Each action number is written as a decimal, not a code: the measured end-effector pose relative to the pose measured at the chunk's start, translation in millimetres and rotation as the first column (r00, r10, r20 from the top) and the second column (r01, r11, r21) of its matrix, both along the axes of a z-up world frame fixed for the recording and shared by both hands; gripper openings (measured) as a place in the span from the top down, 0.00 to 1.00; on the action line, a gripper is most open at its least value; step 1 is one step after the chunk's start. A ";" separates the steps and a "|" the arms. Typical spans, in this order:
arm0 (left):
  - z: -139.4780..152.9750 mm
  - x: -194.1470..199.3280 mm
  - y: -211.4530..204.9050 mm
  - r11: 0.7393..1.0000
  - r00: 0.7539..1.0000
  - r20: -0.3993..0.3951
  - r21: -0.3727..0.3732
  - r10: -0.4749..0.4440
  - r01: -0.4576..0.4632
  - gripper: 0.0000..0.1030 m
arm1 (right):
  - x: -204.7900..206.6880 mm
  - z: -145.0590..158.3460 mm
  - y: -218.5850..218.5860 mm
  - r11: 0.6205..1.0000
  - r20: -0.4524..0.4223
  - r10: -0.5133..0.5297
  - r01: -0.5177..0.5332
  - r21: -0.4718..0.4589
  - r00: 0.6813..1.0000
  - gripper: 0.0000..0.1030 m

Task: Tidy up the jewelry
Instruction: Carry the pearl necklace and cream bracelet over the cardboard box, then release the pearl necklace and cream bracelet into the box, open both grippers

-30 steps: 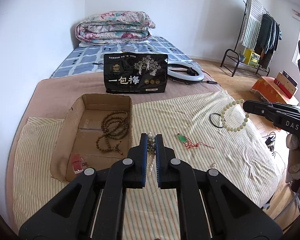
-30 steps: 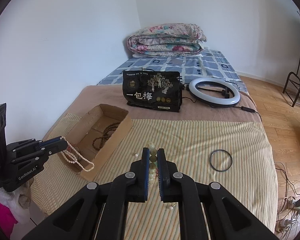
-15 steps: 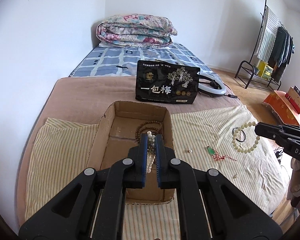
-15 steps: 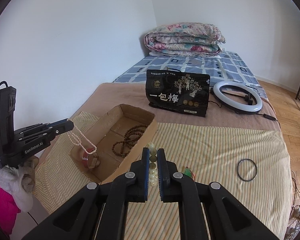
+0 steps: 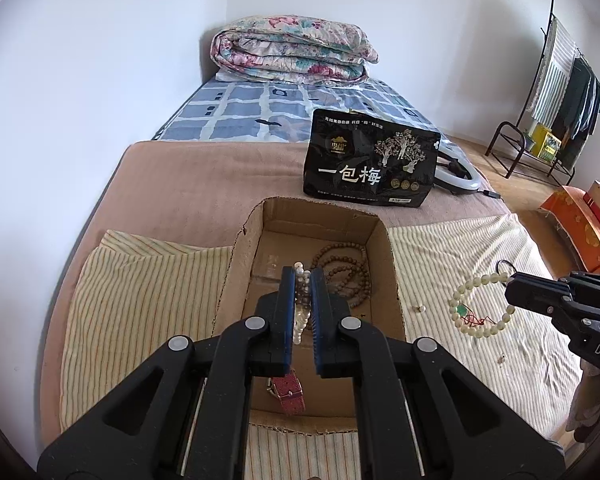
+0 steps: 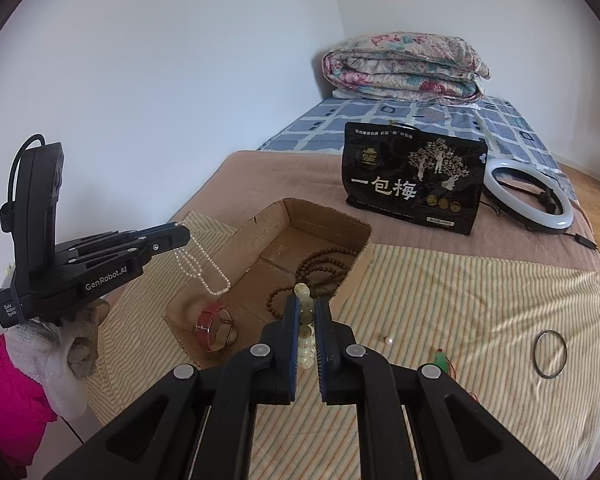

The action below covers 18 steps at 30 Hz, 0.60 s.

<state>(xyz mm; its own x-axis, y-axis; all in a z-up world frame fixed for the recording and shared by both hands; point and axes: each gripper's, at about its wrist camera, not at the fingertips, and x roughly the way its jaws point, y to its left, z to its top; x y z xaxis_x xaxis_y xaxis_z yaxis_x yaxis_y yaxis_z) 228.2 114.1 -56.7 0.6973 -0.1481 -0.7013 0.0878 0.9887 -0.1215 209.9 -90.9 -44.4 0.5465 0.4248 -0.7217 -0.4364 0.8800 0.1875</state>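
Note:
My left gripper (image 5: 302, 276) is shut on a white pearl necklace (image 6: 200, 266) and holds it dangling above the open cardboard box (image 5: 394, 280). The box (image 6: 332, 216) holds brown wooden prayer beads (image 5: 350, 270) and a red-strapped watch (image 6: 214, 326). My right gripper (image 6: 307, 304) is shut on a pale green bead bracelet (image 5: 480, 304), held above the striped cloth just right of the box. A green pendant on red cord (image 6: 442, 360), a black ring (image 6: 550, 354) and a loose pearl (image 6: 387, 341) lie on the cloth.
A black snack bag (image 5: 370, 164) stands behind the box, with a ring light (image 6: 528, 196) beside it. A folded floral quilt (image 5: 292, 52) lies at the bed's far end. A clothes rack (image 5: 560, 96) and orange boxes (image 5: 580, 220) stand on the floor to the right.
My left gripper has carried the pearl necklace leftwards from the striped cloth to above the box. My right gripper has moved left towards the box with the green bracelet.

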 end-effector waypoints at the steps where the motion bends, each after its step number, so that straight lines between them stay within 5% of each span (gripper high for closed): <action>1: -1.2 2.2 0.5 1.000 1.000 -0.002 0.001 0.000 0.000 0.95 | 1.8 -2.2 3.6 1.000 -0.004 0.005 -0.005 0.001 1.000 0.95; 18: -25.6 28.7 12.4 1.000 0.999 -0.046 -0.018 0.007 -0.008 0.95 | 21.5 -39.6 41.6 0.998 -0.071 0.064 -0.064 -0.001 0.995 0.94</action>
<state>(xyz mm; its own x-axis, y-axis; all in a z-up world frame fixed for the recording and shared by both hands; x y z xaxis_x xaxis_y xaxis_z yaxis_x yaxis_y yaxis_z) 256.9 126.5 -82.3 0.6654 -0.1564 -0.7299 0.0746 0.9868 -0.1435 231.4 -49.4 -84.0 0.4653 0.4548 -0.7594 -0.4777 0.8513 0.2171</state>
